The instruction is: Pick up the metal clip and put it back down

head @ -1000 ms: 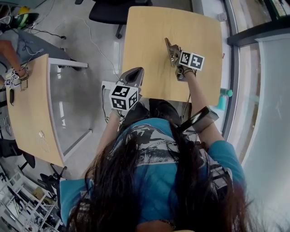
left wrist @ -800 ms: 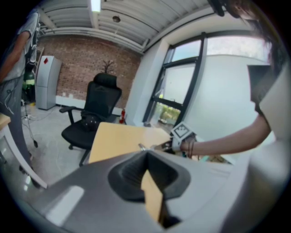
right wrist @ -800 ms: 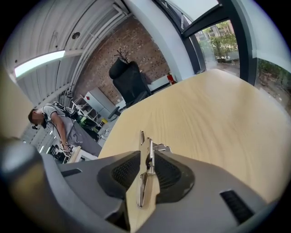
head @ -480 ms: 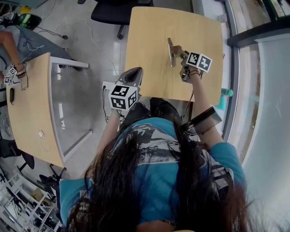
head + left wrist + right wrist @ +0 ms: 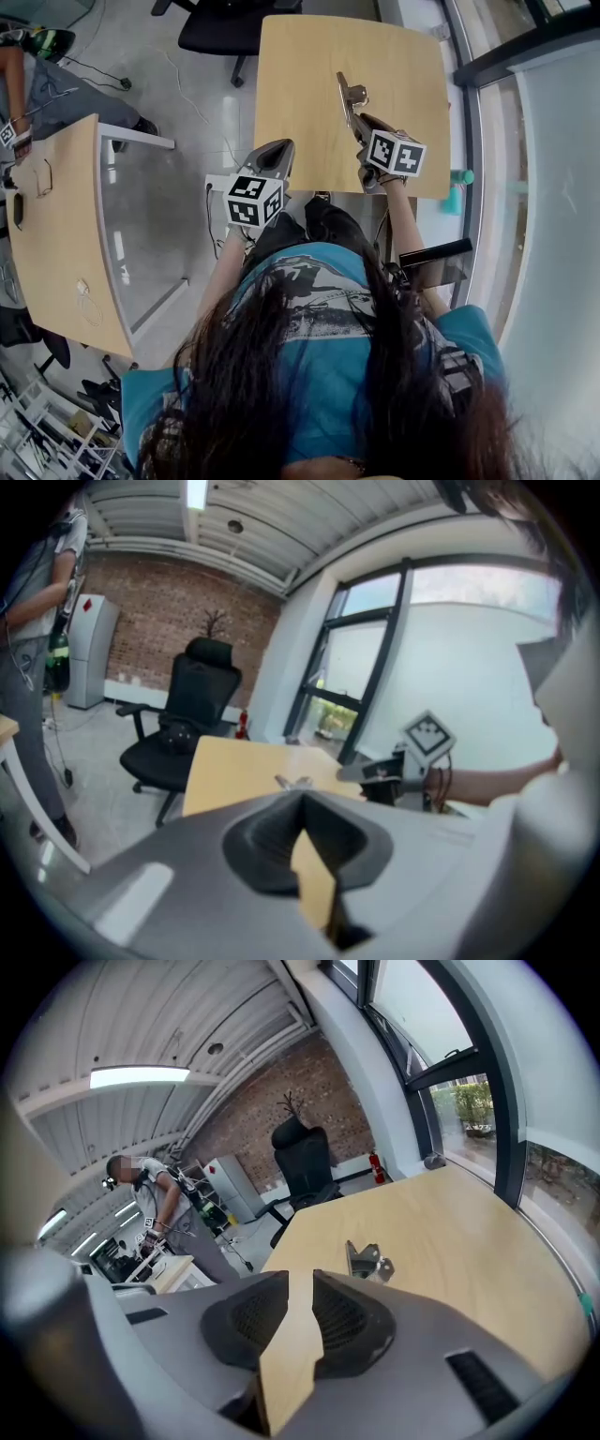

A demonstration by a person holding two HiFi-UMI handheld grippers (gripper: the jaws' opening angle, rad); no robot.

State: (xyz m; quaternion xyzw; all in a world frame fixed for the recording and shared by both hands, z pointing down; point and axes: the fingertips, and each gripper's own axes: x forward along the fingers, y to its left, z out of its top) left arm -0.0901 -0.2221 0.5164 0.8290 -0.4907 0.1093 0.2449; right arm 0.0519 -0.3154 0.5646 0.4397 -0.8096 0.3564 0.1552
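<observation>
The metal clip (image 5: 357,94) lies on the light wooden table (image 5: 309,56), near its middle. In the right gripper view the clip (image 5: 367,1262) sits on the wood just ahead of the jaws and a little to their right. My right gripper (image 5: 345,89) hovers over the table beside it. Its jaws (image 5: 300,1279) are closing, a narrow gap still shows, and nothing is between them. My left gripper (image 5: 272,159) hangs off the table's left edge, apart from the clip. Its jaws (image 5: 302,803) meet at the tips and hold nothing.
A black office chair (image 5: 225,23) stands at the table's far left corner. A second desk (image 5: 56,234) with a glass side panel is at the left, with another person (image 5: 37,84) beside it. A window frame (image 5: 483,112) runs along the right.
The right gripper's marker cube has shifted slightly left and nearer. The clip now lies on the table just off the jaw tips. The left gripper has stayed put.
</observation>
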